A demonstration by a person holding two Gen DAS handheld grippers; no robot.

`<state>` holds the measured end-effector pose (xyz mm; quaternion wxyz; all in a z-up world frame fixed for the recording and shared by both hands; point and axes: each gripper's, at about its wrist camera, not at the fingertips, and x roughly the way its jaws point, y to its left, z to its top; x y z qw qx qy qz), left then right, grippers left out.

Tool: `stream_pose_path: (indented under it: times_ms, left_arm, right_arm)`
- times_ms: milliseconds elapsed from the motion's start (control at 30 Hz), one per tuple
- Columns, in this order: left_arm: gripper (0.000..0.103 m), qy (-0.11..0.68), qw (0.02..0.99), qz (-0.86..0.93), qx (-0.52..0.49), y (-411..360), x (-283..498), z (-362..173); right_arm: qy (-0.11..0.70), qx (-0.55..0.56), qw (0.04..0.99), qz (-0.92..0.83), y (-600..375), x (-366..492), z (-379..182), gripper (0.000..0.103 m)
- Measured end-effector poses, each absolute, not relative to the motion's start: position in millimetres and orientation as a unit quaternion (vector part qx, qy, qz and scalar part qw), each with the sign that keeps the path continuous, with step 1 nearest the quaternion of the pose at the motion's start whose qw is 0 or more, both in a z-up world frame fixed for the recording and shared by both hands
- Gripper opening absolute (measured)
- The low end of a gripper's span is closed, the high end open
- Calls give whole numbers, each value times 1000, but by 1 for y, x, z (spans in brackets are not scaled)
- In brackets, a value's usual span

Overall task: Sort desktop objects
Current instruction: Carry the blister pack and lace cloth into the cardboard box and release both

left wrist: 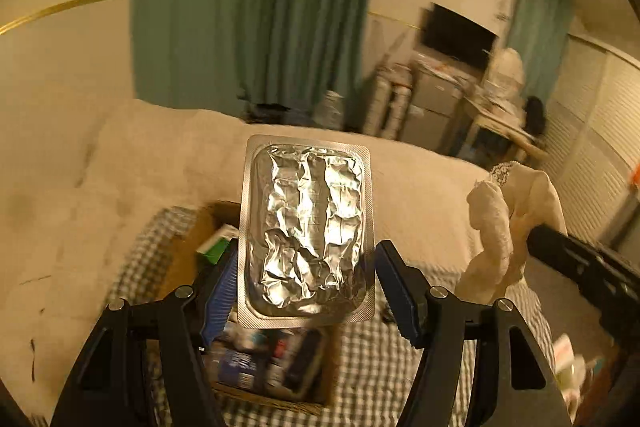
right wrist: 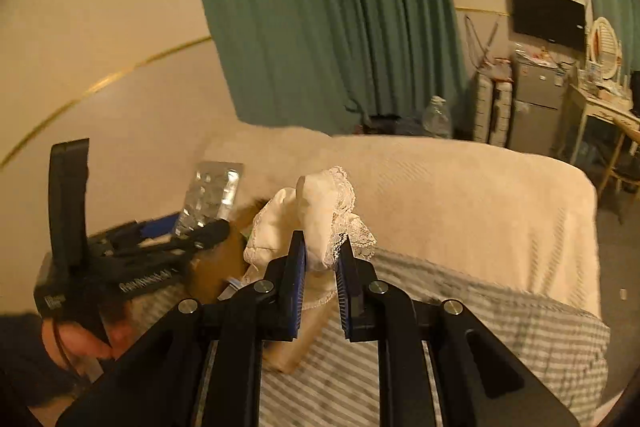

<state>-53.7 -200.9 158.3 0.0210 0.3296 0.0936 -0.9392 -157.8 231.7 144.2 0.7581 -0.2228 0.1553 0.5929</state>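
The left tongs (left wrist: 306, 287) pinch a silver pill sheet (left wrist: 307, 231) by its two long edges. The sheet stands up in the air, foil side to the camera, above a brown cardboard box (left wrist: 276, 359). The box sits on a checked cloth (left wrist: 384, 363) and has small packs and bottles in it — they are too blurry to name. A green and white pack (left wrist: 216, 243) lies at the box's far end.

The right tongs (right wrist: 320, 259) are pressed almost together on a cream cloth with a lace edge (right wrist: 316, 215). The cloth hangs down from the tongs, lifted off the bed (right wrist: 480, 195). In the right wrist view a hand (right wrist: 80, 343) holds the left tongs at the left side, with the pill sheet sticking up from them.

Behind the bed hang green curtains (right wrist: 320, 19) — a dark screen (right wrist: 548, 17) is on the far wall.
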Motion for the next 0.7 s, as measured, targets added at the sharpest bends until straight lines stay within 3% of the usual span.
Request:
stream_pose_path:
  times_ms: [233, 367, 700]
  left_arm:
    - [68, 133, 63, -910, 387, -239, -51, 98]
    - [68, 61, 77, -903, 417, -245, -57, 77]
    - [68, 39, 90, -884, 457, -261, -62, 40]
  right_arm:
    - [180, -194, 741, 617, 279, -189, 113, 13]
    - [227, -214, 730, 609, 304, -187, 73, 13]
    - [247, -271, 714, 596, 342, -179, 27, 13]
